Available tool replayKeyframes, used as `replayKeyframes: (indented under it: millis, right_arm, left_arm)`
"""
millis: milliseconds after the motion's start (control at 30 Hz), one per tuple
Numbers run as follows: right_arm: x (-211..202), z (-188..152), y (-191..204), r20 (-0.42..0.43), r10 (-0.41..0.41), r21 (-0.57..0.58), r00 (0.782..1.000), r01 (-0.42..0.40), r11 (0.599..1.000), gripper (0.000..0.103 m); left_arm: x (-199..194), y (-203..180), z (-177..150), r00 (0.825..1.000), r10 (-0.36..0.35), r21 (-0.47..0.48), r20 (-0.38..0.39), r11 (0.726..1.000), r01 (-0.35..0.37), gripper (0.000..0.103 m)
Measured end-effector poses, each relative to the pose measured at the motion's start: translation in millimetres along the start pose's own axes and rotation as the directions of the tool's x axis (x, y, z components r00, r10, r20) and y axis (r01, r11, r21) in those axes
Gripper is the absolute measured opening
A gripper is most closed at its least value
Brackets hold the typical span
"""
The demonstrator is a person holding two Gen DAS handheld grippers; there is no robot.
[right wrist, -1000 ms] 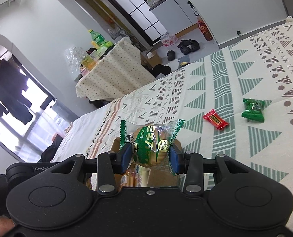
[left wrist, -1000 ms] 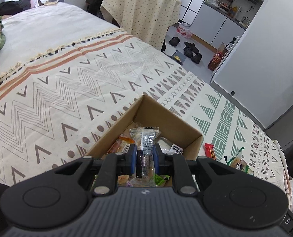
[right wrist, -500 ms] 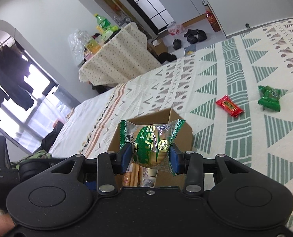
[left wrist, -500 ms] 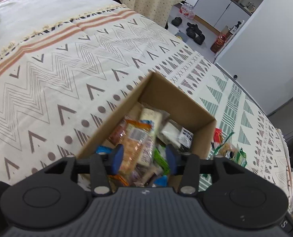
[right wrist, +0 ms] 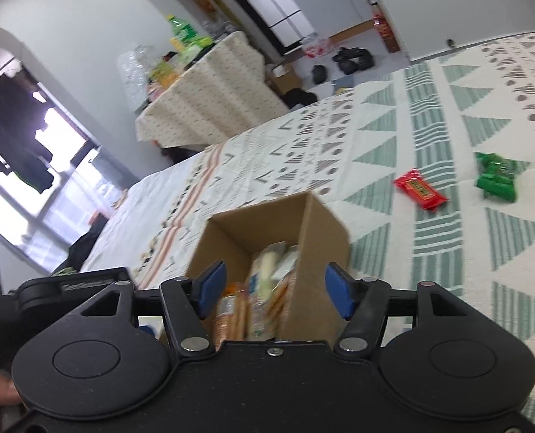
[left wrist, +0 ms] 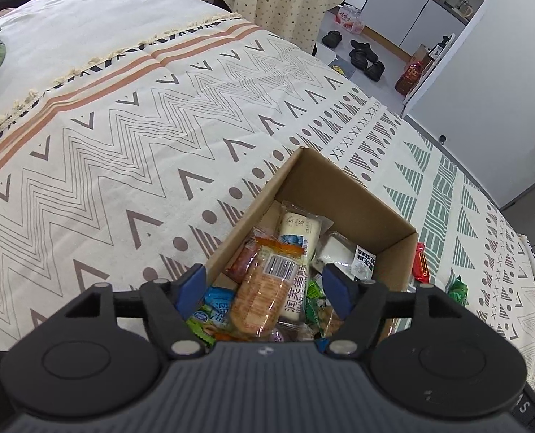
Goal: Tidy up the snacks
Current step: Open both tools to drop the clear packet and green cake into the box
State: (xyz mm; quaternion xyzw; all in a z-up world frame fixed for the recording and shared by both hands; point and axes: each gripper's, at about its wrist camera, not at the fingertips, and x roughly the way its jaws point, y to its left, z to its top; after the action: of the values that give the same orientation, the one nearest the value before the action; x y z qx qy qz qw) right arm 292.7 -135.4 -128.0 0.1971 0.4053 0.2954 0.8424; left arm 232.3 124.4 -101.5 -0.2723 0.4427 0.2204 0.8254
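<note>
Snack packets are seen piled inside the open cardboard box (left wrist: pixel 354 198) on the patterned bedspread (left wrist: pixel 123 151) — an orange biscuit pack (left wrist: pixel 264 288) and a white wrapped roll (left wrist: pixel 298 229) lie on top. The left gripper (left wrist: pixel 264 290) and the right gripper (right wrist: pixel 274 290) are both held above the box, their jaws having just been opening, released, with nothing gripped between the blue pads. A red candy bar (right wrist: pixel 421 189) and a green packet (right wrist: pixel 496 176) are left on the bedspread beside the box — apart from each other.
</note>
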Motion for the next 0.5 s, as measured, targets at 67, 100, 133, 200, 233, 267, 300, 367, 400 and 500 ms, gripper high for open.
replayKeyframes:
  millis: [67, 100, 133, 200, 233, 267, 300, 367, 400, 500]
  right_arm:
    - [-1, 0, -2, -0.005, -0.023, -0.005, 1.0, 0.023, 1.0, 0.064]
    - [-1, 1, -3, -0.006, -0.03, -0.006, 1.0, 0.03, 1.0, 0.067]
    - [-2, 1, -3, -0.004, -0.035, -0.008, 0.999, 0.035, 0.999, 0.068]
    - [-4, 1, -3, -0.009, -0.038, -0.013, 0.999, 0.038, 0.999, 0.071]
    - [-5, 2, -3, -0.011, -0.038, -0.017, 0.999, 0.037, 0.999, 0.072]
    - [-7, 2, -2, -0.011, -0.036, -0.022, 0.999, 0.036, 0.999, 0.073]
    - [-8, 3, -2, -0.009, -0.037, -0.029, 0.999, 0.037, 0.999, 0.076]
    - [-10, 5, -2, -0.005, -0.048, -0.036, 0.999, 0.048, 0.998, 0.078]
    - [-11, 6, -4, -0.004, -0.05, -0.033, 0.999, 0.05, 0.998, 0.079]
    - [-15, 9, -9, 0.001, -0.062, -0.025, 0.998, 0.062, 0.998, 0.081]
  left_arm:
    - [-1, 0, -1, 1.0, 0.004, -0.001, -0.008, 1.0, -0.004, 0.073]
    - [-2, -1, -1, 1.0, 0.01, 0.001, -0.011, 1.0, -0.01, 0.073]
    - [-3, -1, -1, 1.0, 0.014, 0.003, -0.012, 1.0, -0.013, 0.074]
    - [-5, -2, -3, 1.0, 0.019, 0.007, -0.014, 1.0, -0.019, 0.077]
    - [-5, -3, -4, 1.0, 0.017, 0.01, -0.02, 1.0, -0.017, 0.078]
    - [-7, -4, -5, 1.0, 0.012, 0.013, -0.024, 1.0, -0.012, 0.079]
    - [-9, -5, -6, 1.0, 0.009, 0.014, -0.023, 1.0, -0.009, 0.08]
    - [-13, -8, -8, 1.0, 0.013, 0.024, -0.016, 1.0, -0.013, 0.081]
    - [-15, -10, -8, 1.0, 0.013, 0.03, -0.012, 0.999, -0.012, 0.082]
    - [-20, -14, -9, 1.0, 0.002, 0.038, -0.004, 0.999, -0.002, 0.09]
